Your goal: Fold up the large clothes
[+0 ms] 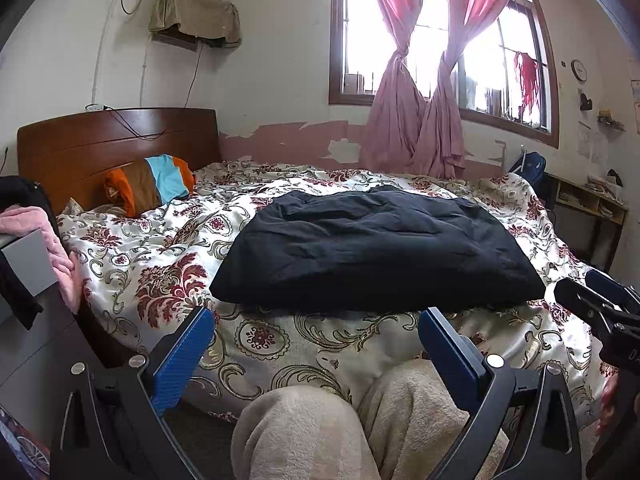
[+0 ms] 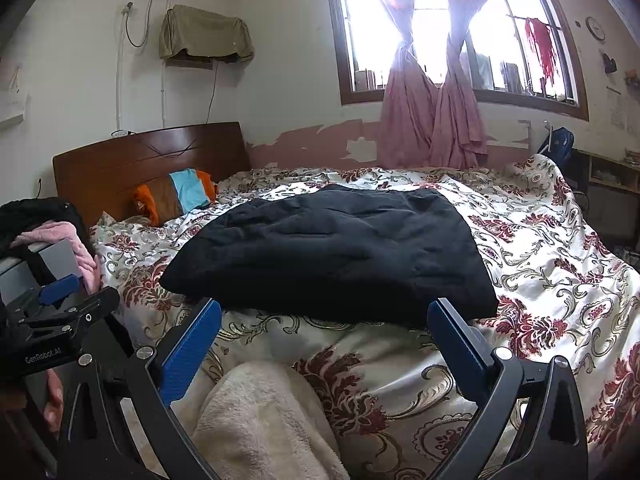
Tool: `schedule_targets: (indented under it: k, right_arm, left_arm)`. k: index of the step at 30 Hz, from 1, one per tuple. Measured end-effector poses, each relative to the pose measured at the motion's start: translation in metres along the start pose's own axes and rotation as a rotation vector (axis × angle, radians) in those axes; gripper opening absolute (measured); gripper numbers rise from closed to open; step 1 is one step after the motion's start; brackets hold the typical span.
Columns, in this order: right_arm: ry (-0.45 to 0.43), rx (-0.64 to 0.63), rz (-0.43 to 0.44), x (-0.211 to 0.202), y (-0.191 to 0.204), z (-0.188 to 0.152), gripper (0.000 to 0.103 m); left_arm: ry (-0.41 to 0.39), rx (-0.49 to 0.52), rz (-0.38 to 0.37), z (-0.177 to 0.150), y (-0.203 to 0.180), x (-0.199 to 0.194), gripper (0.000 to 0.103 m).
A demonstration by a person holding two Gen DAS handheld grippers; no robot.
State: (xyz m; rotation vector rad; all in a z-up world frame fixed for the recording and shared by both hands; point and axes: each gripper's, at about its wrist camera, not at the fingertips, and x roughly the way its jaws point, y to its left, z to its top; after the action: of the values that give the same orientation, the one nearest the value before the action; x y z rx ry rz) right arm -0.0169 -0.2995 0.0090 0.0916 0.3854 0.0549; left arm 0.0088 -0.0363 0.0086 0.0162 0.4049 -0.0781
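A black garment [image 1: 372, 248] lies folded into a thick rectangle on the floral bed cover [image 1: 168, 264]; it also shows in the right wrist view [image 2: 332, 256]. My left gripper [image 1: 316, 316] is open and empty, held just short of the garment's near edge. My right gripper [image 2: 324, 312] is open and empty, also just in front of the near edge. The right gripper shows at the right edge of the left wrist view [image 1: 600, 304], and the left gripper at the left edge of the right wrist view [image 2: 64, 304].
The person's knees in cream fleece trousers [image 1: 344, 424] are against the bed's near side. A striped pillow [image 1: 152, 184] lies by the wooden headboard [image 1: 120, 140]. Pink and black clothes [image 1: 36, 248] lie on a grey cabinet at left. A desk [image 1: 588, 204] stands at right.
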Motion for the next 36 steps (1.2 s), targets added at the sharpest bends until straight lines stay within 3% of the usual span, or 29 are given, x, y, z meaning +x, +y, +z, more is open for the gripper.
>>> schedule_targets:
  k: [36]
  right_arm:
    - [0.008,0.003,0.0,0.0008,0.0044,-0.0023,0.101]
  left_arm:
    - [0.003,-0.006,0.002,-0.0012,0.0002,0.0002,0.103]
